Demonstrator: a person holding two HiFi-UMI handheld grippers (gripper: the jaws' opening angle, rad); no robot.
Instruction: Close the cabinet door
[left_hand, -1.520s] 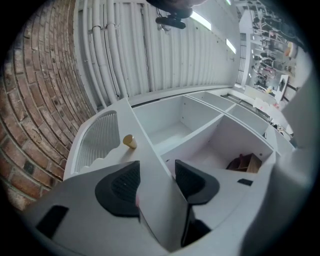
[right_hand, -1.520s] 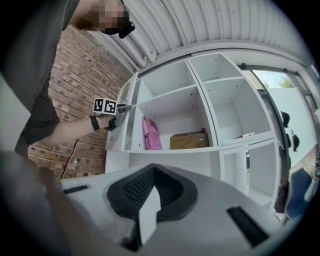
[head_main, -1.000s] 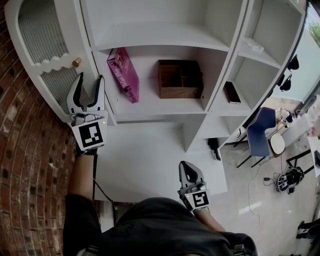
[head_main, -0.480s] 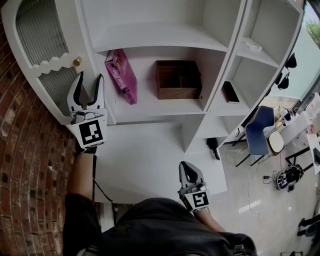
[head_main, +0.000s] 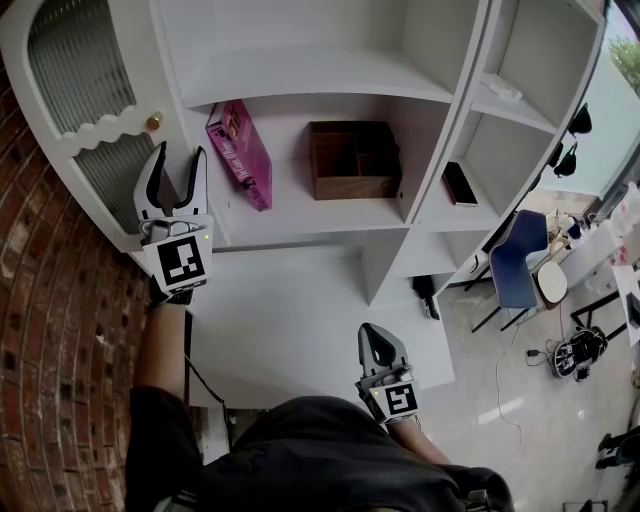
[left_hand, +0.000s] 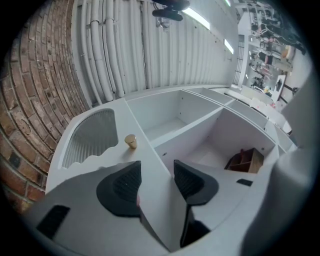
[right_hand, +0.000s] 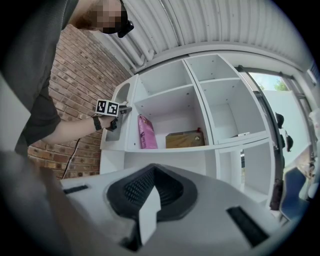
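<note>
So we've got the left gripper (head_main: 181, 154) up at the cabinet door (head_main: 100, 137). That's the white door with ribbed glass panes at the left edge of the cabinet (head_main: 300, 72), right next to the brick wall (head_main: 50, 330). The jaws are pinching the door's knob-side edge just below the brass knob (head_main: 153, 122), one pad on each face. We can't tell how far the door stands off the frame.

The right gripper (head_main: 370, 332) hangs low near our body, well apart from the cabinet, with its jaws pressed together and nothing between them.

On the shelf just right of the door, a pink box (head_main: 238, 150) leans at the shelf's left end. A wooden box (head_main: 350, 160) sits toward the right end, by the divider.
</note>
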